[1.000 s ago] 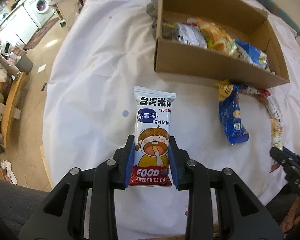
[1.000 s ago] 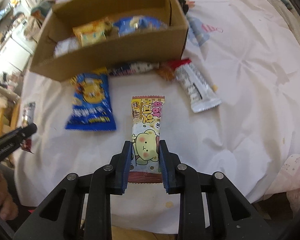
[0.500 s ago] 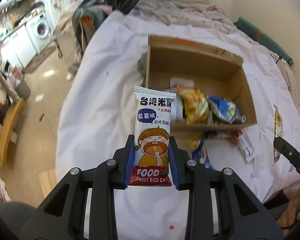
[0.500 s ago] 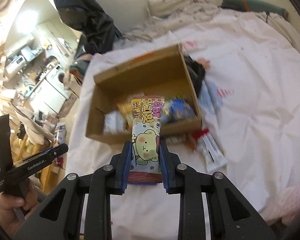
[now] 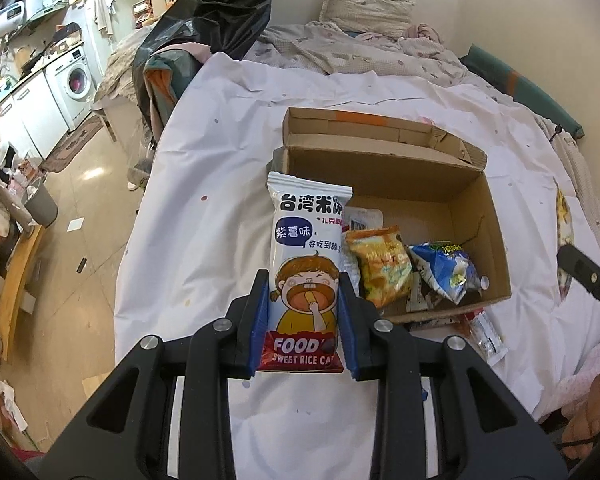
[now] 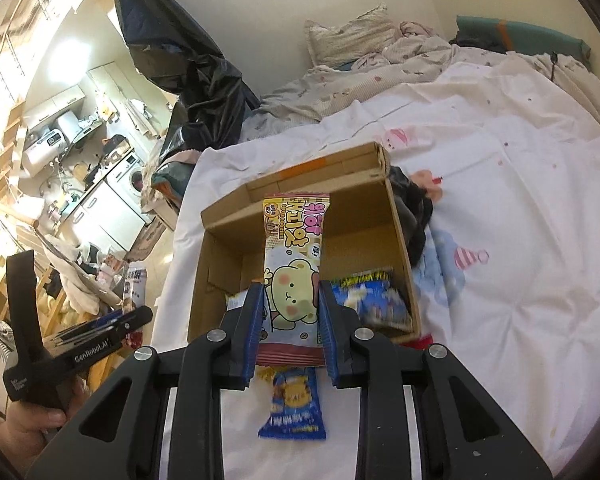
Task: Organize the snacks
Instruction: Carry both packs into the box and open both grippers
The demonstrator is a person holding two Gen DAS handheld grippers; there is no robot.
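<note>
My left gripper is shut on a white sweet rice cake packet with a cartoon child, held high above the near left corner of an open cardboard box. My right gripper is shut on a pink and cream bear snack packet, held above the same box. Inside the box lie a yellow packet, a blue packet and a clear wrapper. A blue packet lies on the white sheet in front of the box.
The box sits on a bed with a white sheet. A red and white wrapper lies by the box's near right corner. Rumpled bedding and a black bag are behind. The bed's left edge drops to a tiled floor.
Both grippers have risen well above the bed with their packets, so the box and loose packets look smaller and farther below. Both grips are unchanged.
</note>
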